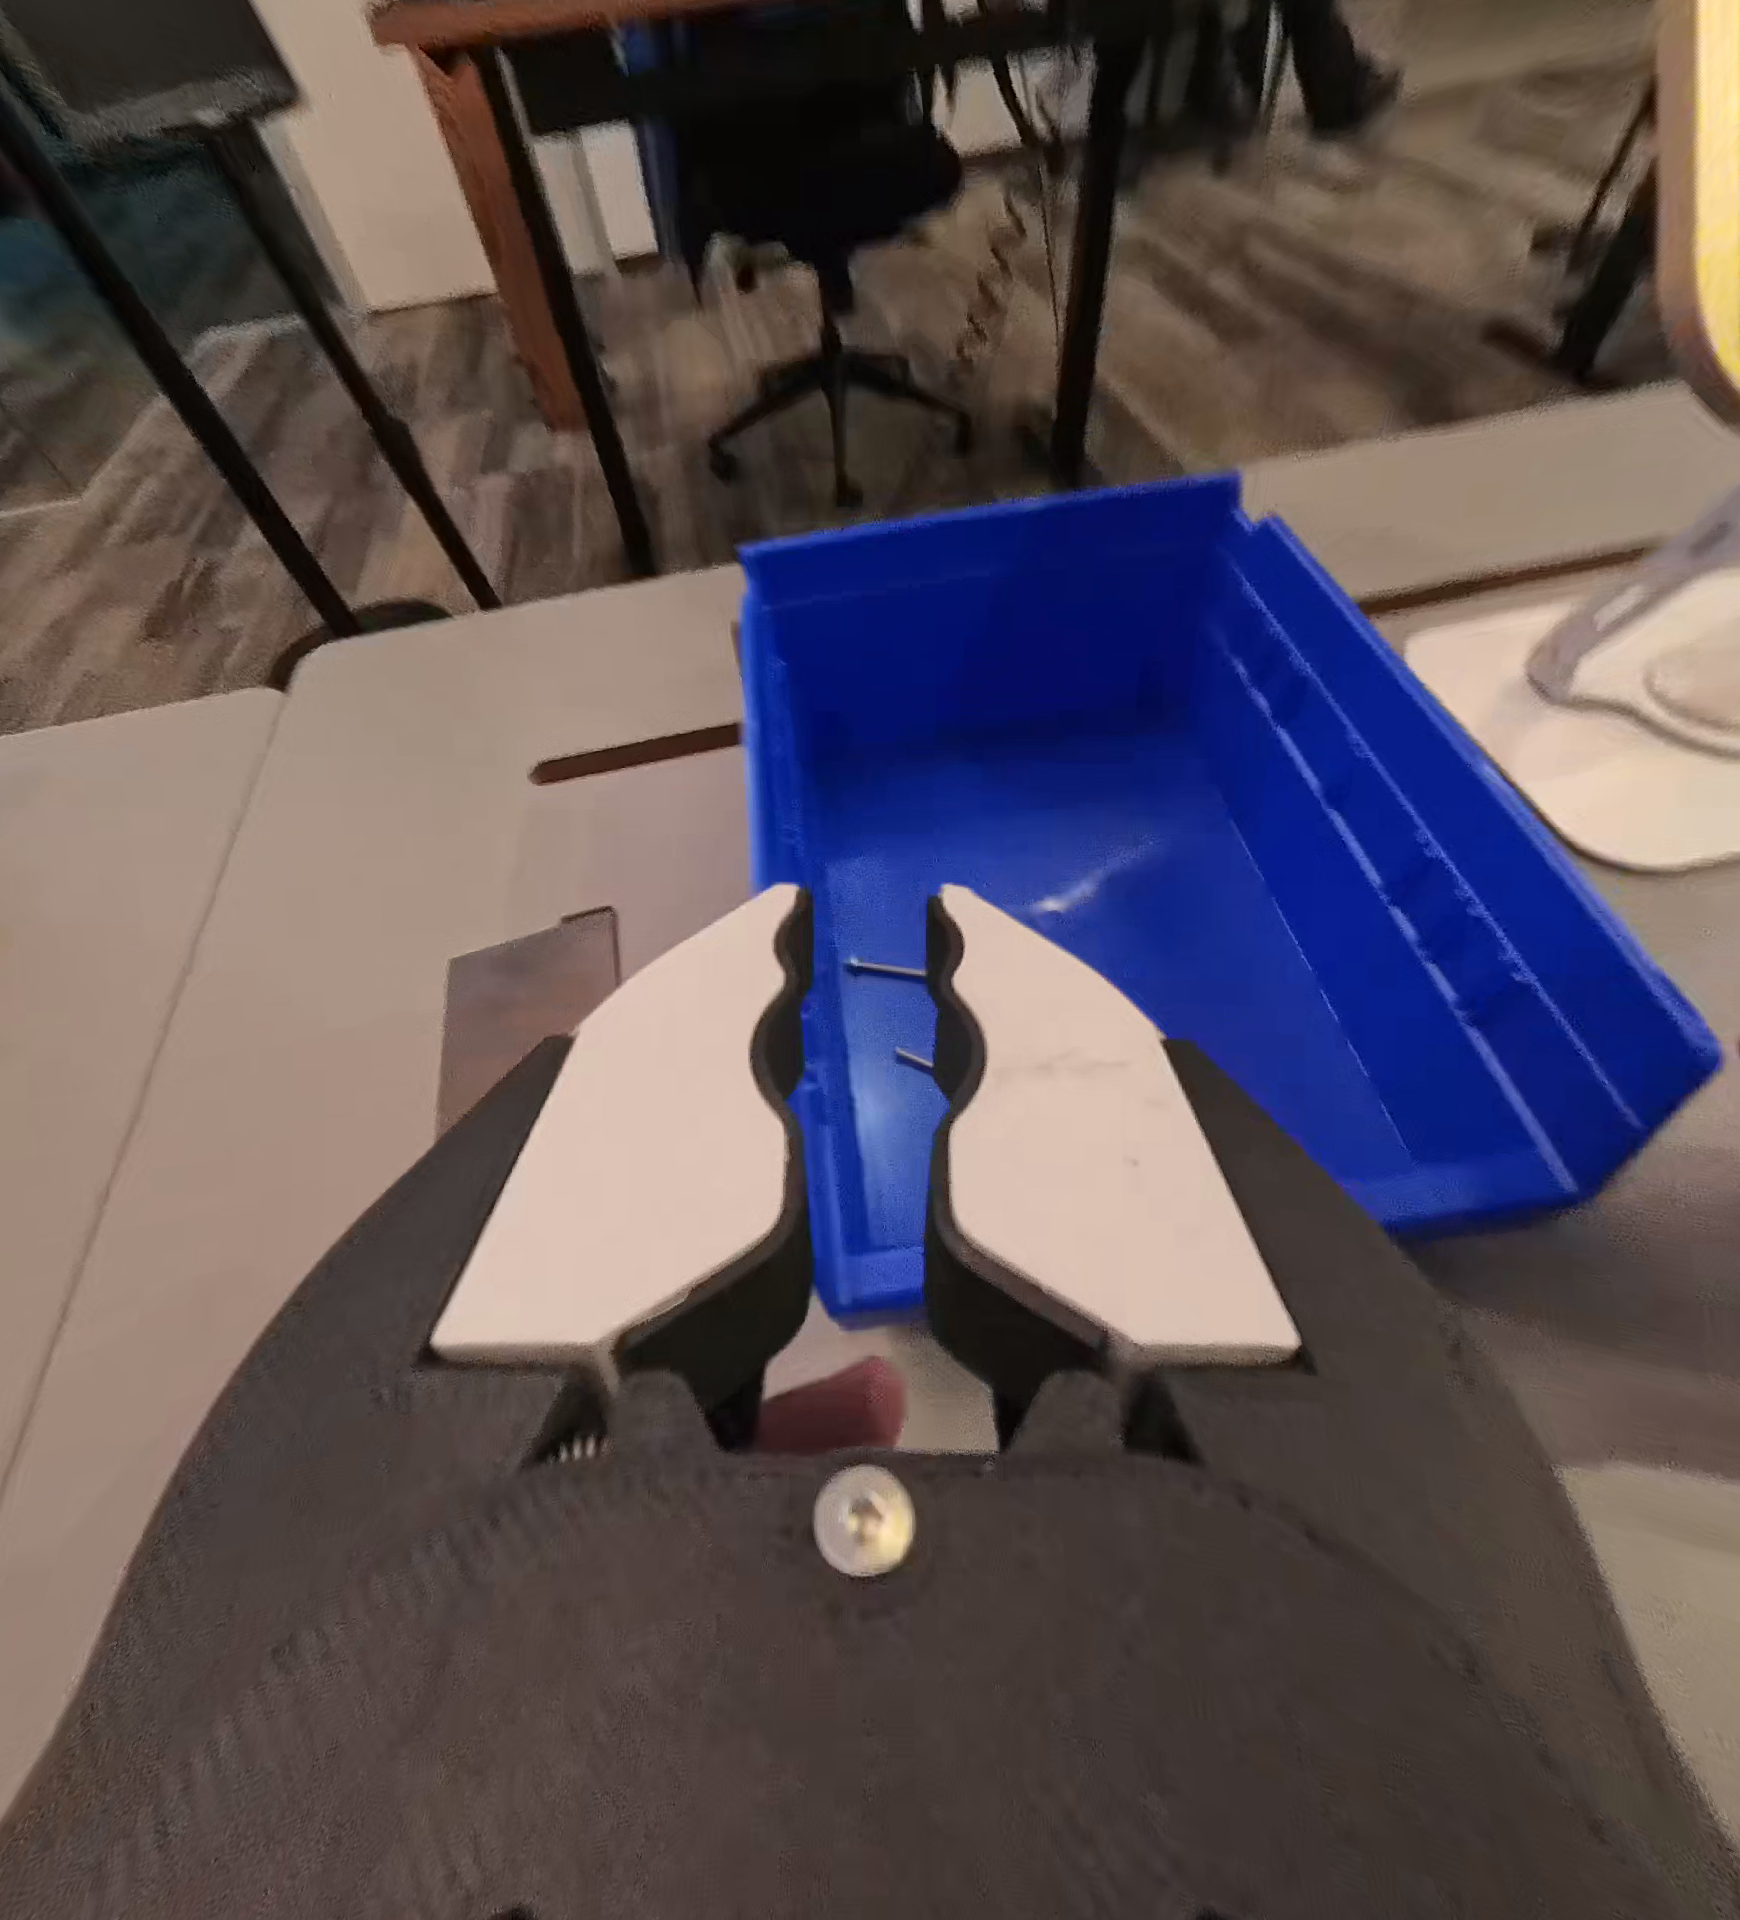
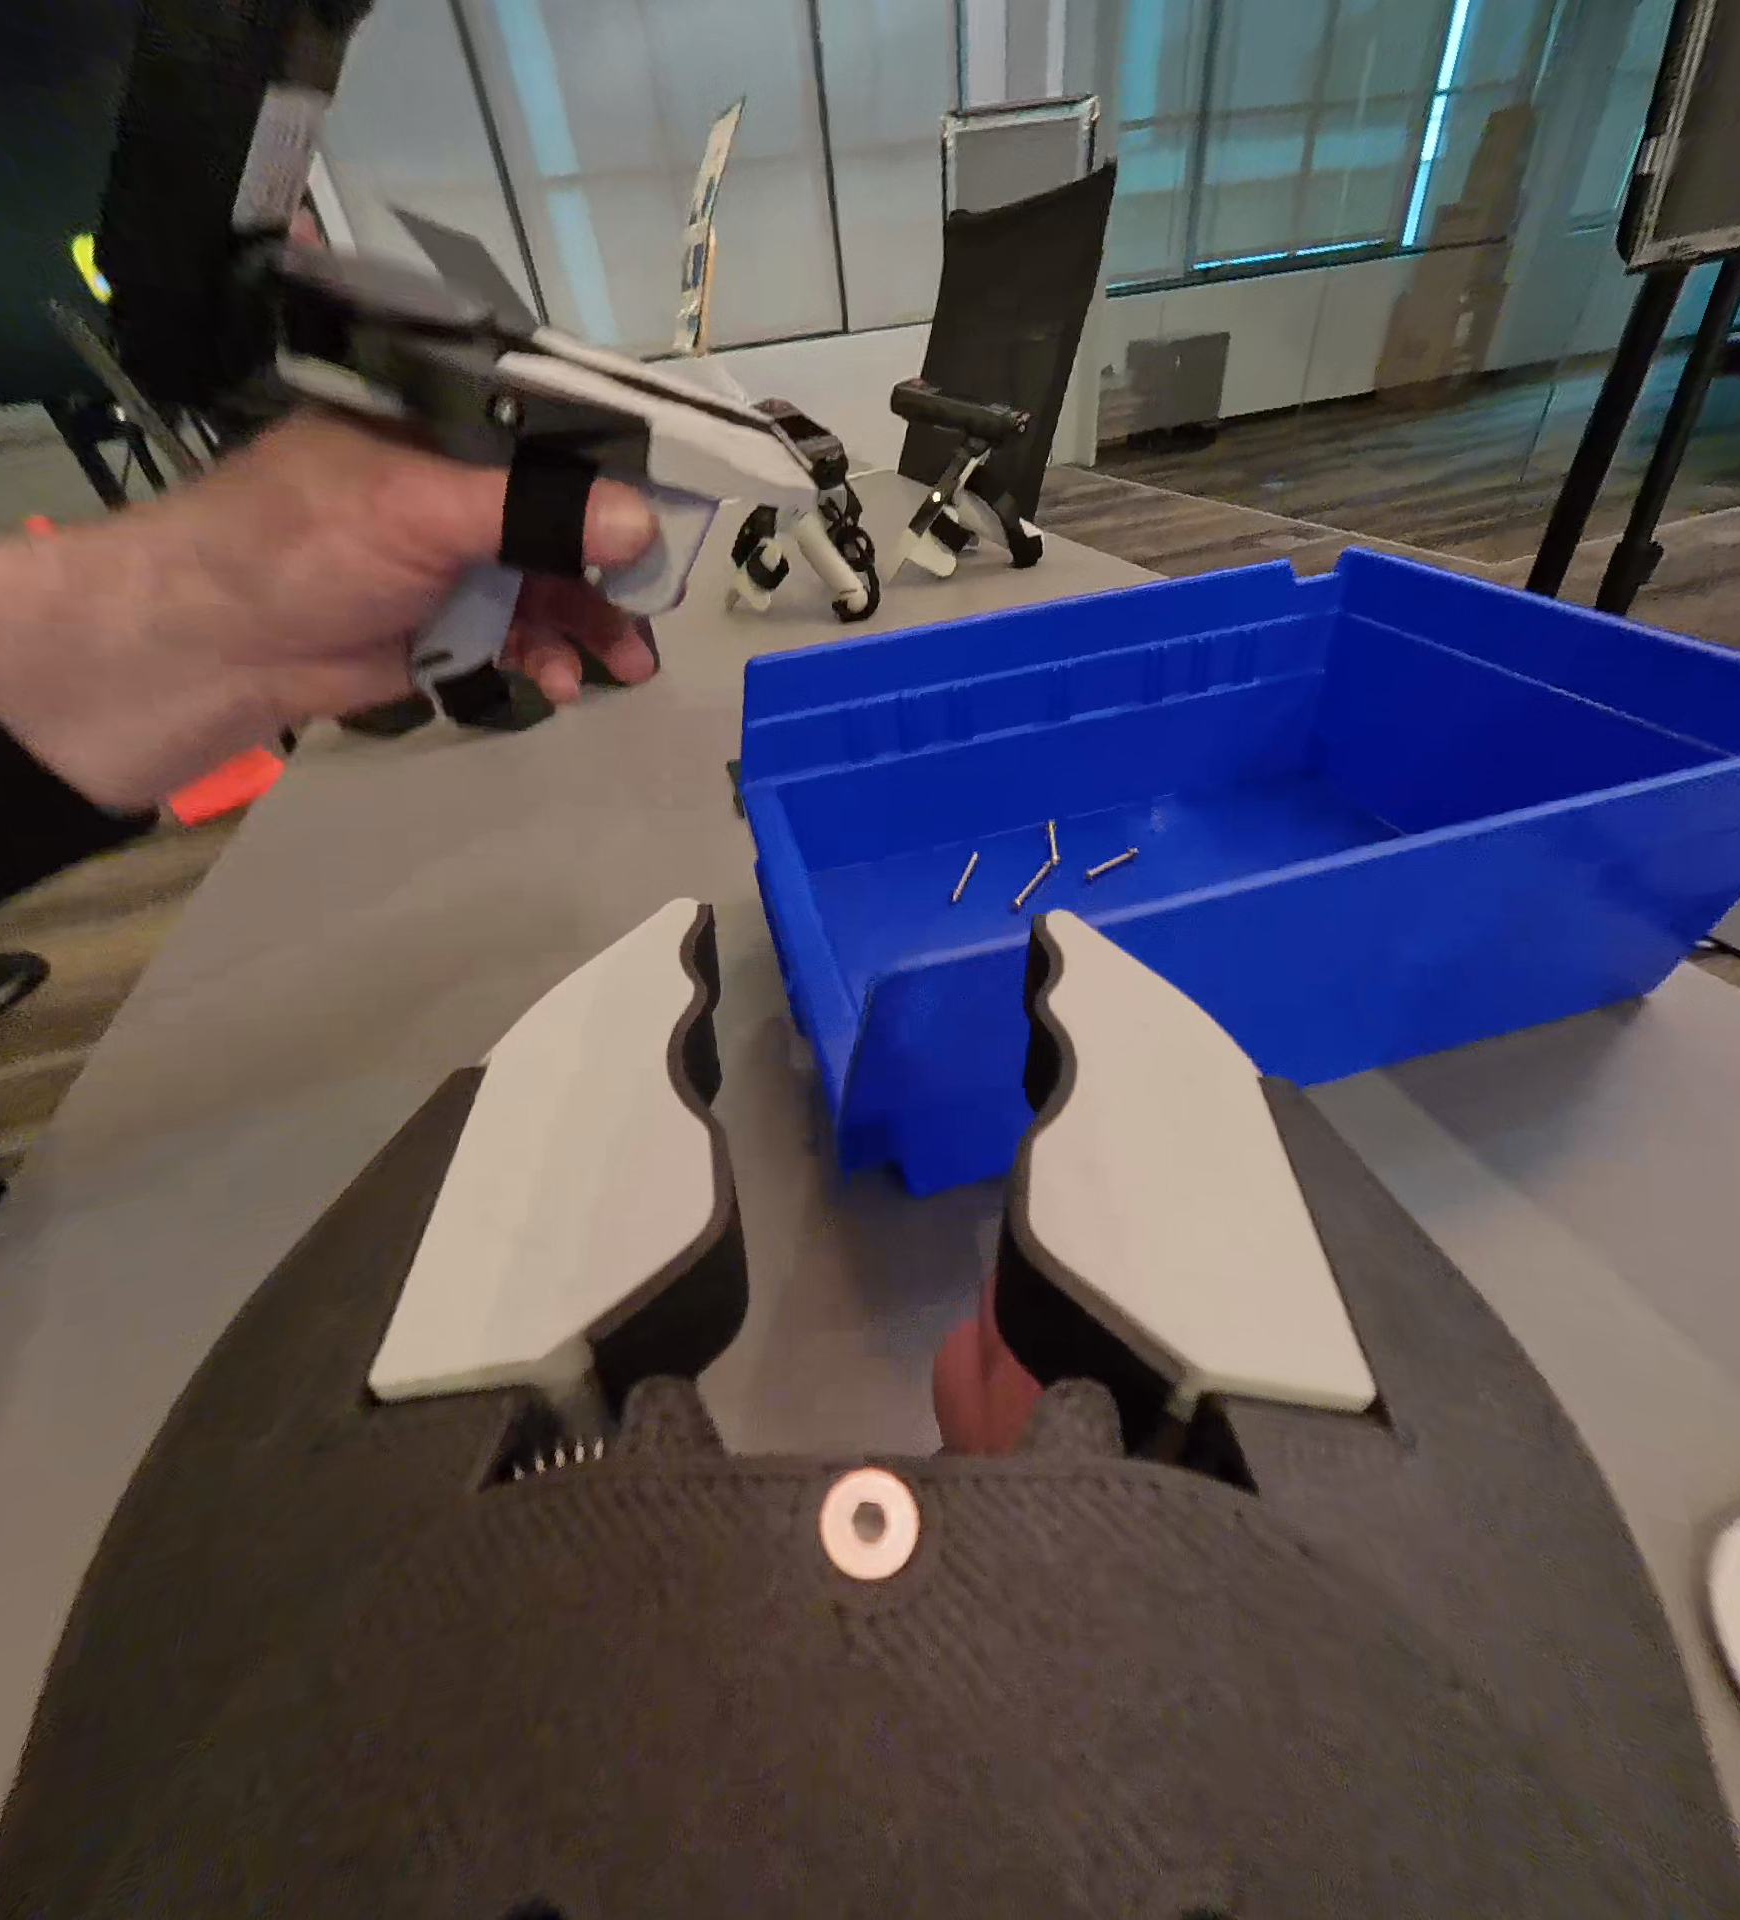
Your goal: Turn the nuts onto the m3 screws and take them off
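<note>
Blue bin (image 2: 1292, 935) sits on a grey table (image 2: 409, 935), four thin metal screws (image 2: 1037, 878) loose on its floor near one end wall. Right gripper (image 2: 871, 935) empty, fingers well apart, tips just short of the bin's near corner, screws ahead and slightly right inside. Left gripper (image 1: 866, 904) also empty, fingers a narrow gap apart, held above the bin's near end; two screws (image 1: 881, 968) show through the gap. Hand (image 2: 253, 613) holds the left gripper (image 2: 824, 468) up, left of the bin.

One blue bin (image 2: 1292, 966). Four screws (image 2: 1034, 883) in bin, right view; two screws (image 1: 884, 968) visible left view. Two grippers (image 2: 871, 935).
</note>
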